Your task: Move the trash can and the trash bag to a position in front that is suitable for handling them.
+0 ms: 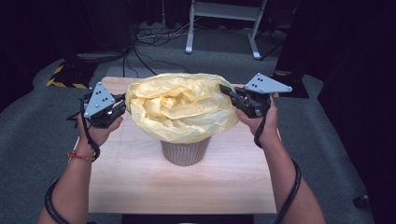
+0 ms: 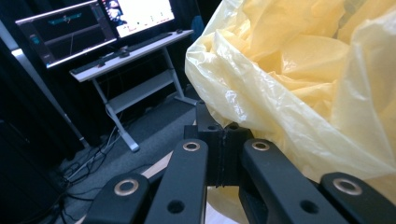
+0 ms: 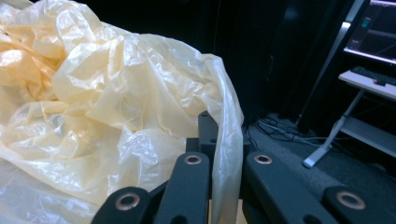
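High view: a yellow bag (image 1: pixel 182 107) billows over a ribbed bin (image 1: pixel 186 150) at the table's (image 1: pixel 140 186) centre. The left tongs (image 1: pixel 122 103) pinch its rim at 9 o'clock, the right tongs (image 1: pixel 225 90) at 3. Best to draw both sides out and down evenly, I judge, so the film doesn't tear.

Left gripper view: tongs pressed together on the film (image 2: pixel 299 116); open floor beyond.

Right gripper view: the film (image 3: pixel 224 154) runs between the jaws, clamped.
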Available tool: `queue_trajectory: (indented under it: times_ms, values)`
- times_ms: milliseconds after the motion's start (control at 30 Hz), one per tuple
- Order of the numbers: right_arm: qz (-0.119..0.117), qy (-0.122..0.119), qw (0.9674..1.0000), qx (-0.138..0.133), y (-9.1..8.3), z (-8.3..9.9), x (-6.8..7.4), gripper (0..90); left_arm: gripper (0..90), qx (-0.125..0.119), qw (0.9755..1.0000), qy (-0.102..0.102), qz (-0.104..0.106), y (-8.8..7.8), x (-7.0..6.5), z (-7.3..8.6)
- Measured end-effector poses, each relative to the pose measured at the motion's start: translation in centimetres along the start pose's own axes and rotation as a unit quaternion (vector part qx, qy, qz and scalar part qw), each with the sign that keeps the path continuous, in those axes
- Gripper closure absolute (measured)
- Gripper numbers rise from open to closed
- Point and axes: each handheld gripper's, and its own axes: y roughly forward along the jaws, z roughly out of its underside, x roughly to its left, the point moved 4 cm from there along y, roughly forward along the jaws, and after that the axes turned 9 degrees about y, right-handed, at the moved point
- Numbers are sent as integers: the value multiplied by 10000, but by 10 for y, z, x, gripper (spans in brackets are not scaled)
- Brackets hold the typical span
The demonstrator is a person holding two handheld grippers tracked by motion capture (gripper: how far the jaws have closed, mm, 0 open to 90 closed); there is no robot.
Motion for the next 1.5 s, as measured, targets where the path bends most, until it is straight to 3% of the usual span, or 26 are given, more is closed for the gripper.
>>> queue_trajectory:
  times_ms: [267,767,800,833,1200,1500]
  values:
    - [104,85,9999,85,10,8,-10,895,898,129,9998,-126,-24,14,1,14]
    - [137,83,9998,86,11,8,-11,895,898,124,9998,-139,-24,15,1,14]
    - [148,89,9998,88,11,8,-11,886,898,276,9986,-433,79,46,1,34]
    - [450,245,9984,219,22,29,-30,887,898,257,9984,-486,106,47,0,35]
    - [392,303,9980,382,30,43,-31,891,898,380,9969,-610,313,61,-8,50]
    - [346,411,9978,399,36,49,-34,897,898,337,9940,-901,525,70,-13,59]
